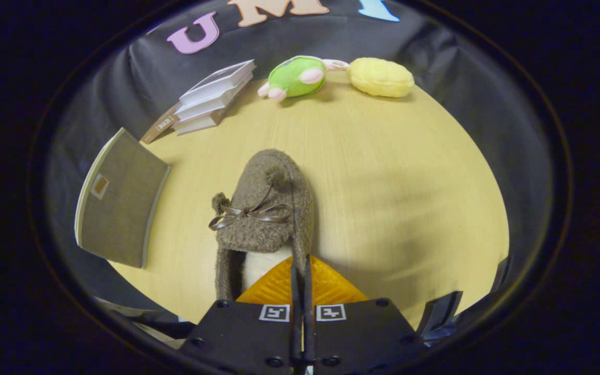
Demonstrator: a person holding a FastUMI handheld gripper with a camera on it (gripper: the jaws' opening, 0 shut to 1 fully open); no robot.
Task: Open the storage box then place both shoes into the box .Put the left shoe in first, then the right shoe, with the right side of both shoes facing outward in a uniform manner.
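Black tongs [300, 271] body bears screws and two square markers.

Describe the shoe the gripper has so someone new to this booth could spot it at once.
Start at the pale wooden table; the stack of books, green plush toy and yellow plush toy line its far edge. Nearer, just ahead of the gripper, whose fingers are pinched together on its heel edge, lies the shoe. It alone is brown and fuzzy, with a thin ribbon bow and pompoms.
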